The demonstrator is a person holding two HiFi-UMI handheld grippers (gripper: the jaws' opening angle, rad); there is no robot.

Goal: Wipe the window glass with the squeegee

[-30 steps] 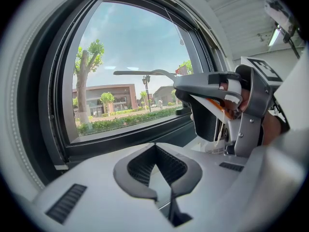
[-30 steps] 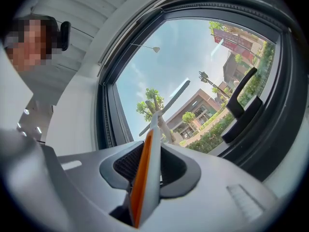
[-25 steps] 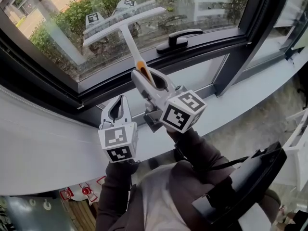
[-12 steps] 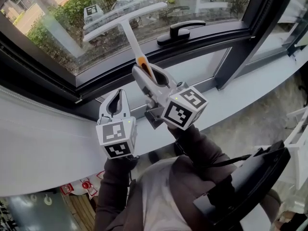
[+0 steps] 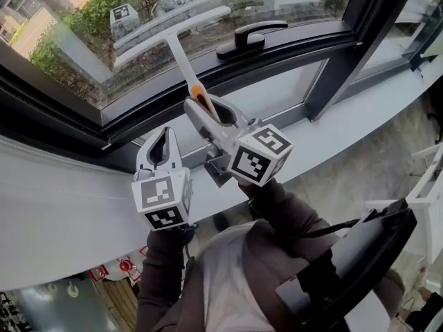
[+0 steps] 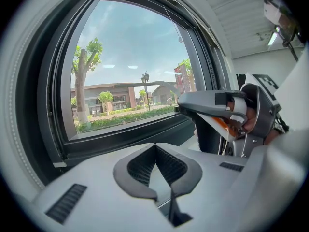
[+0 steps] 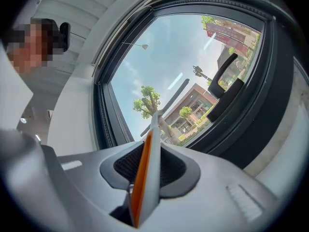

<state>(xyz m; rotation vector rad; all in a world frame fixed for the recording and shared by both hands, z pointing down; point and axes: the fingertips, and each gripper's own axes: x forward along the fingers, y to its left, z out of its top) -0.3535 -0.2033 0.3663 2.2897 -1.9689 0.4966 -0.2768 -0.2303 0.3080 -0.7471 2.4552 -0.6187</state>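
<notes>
The squeegee has a white T-shaped blade point(image 5: 169, 28) lying against the window glass point(image 5: 83, 43), low on the pane. Its white and orange handle point(image 5: 197, 92) runs back into my right gripper point(image 5: 206, 107), which is shut on it. In the right gripper view the handle point(image 7: 146, 170) stands on edge between the pads, and the blade point(image 7: 166, 103) shows dark against the sky. My left gripper point(image 5: 166, 135) hovers beside and below the right one, over the sill. It is shut, its tips point(image 6: 155, 146) touching with nothing between them.
A black window handle point(image 5: 249, 37) sits on the lower frame just right of the blade. A dark upright frame post point(image 5: 339, 54) splits this pane from the one to the right. The white sill point(image 5: 62, 213) runs below. A person's sleeves fill the bottom of the head view.
The blade has slid a little down the glass toward the lower frame. Both grippers have drifted slightly left in the head view; their grips are unchanged.
</notes>
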